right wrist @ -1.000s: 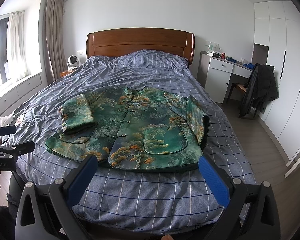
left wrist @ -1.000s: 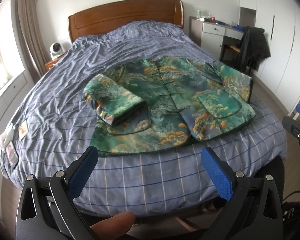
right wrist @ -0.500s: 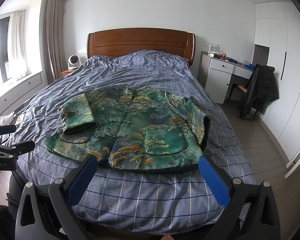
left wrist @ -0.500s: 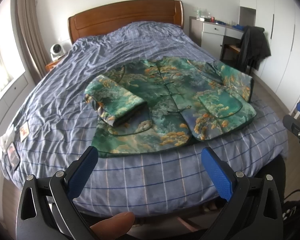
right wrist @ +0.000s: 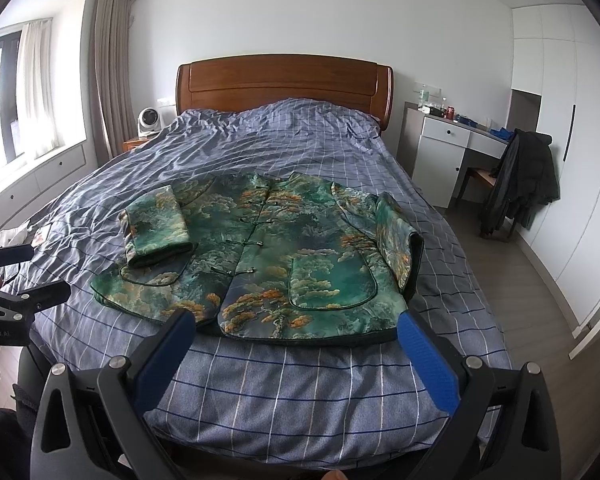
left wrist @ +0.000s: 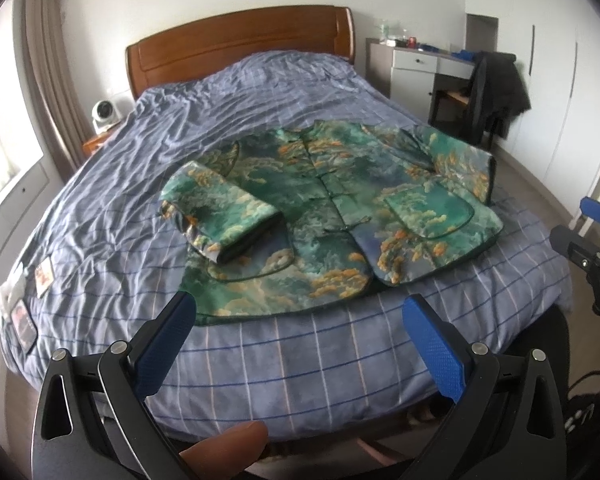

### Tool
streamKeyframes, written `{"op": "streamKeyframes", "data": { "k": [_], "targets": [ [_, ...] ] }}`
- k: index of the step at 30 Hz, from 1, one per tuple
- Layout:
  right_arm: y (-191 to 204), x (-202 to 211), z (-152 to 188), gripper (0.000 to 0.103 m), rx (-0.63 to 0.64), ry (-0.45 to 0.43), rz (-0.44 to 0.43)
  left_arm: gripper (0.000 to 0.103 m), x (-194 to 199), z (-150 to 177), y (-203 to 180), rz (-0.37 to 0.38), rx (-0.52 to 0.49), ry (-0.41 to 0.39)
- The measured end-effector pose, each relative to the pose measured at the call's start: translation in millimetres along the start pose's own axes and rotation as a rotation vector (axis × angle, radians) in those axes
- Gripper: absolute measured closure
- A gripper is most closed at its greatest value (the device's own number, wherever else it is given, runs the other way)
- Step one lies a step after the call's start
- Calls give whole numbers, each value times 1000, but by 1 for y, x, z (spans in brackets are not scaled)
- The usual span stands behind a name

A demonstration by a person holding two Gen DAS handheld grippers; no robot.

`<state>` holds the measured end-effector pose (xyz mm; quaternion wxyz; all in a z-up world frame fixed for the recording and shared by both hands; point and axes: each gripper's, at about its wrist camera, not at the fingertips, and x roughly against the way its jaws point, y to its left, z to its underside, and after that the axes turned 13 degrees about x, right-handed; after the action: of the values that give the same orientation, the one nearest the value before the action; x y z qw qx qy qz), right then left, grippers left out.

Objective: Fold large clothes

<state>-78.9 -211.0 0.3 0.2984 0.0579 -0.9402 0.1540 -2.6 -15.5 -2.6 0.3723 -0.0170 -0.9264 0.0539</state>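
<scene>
A green and orange patterned jacket [left wrist: 332, 208] [right wrist: 268, 252] lies face up, buttoned, on the blue checked bed. Its left sleeve [left wrist: 216, 212] [right wrist: 156, 228] is folded back onto the body. The right sleeve [left wrist: 466, 164] [right wrist: 398, 240] lies folded along the jacket's right edge. My left gripper [left wrist: 300, 316] hangs open over the foot of the bed, short of the jacket's hem, with nothing between its fingers. Wide open too is my right gripper [right wrist: 296, 328], just before the hem. Each gripper shows at the edge of the other's view.
The bed [right wrist: 284, 396] has a wooden headboard [right wrist: 284, 84]. A white desk [right wrist: 448, 156] and a chair draped with a dark coat [right wrist: 520, 180] stand to the right. A small fan [right wrist: 148, 122] sits at the left of the bed. Small cards [left wrist: 28, 308] lie at the bed's left edge.
The left wrist view has shifted a little, so the jacket sits slightly further right and lower in it. Both grippers stay open; the jacket has not moved.
</scene>
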Motion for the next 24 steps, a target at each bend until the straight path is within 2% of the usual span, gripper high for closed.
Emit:
{"op": "streamKeyframes", "data": {
  "k": [7,16,24],
  "targets": [
    [3,-2,1,0,-3,2,0,0,-1,0,0,14,5,-4],
    [3,-3,1,0,-2,4,-1,0,-6,1,5,18,33,29],
    [9,-3,3,0,-1,3,-3,0,-11,3,4,-9,17,46]
  ]
}}
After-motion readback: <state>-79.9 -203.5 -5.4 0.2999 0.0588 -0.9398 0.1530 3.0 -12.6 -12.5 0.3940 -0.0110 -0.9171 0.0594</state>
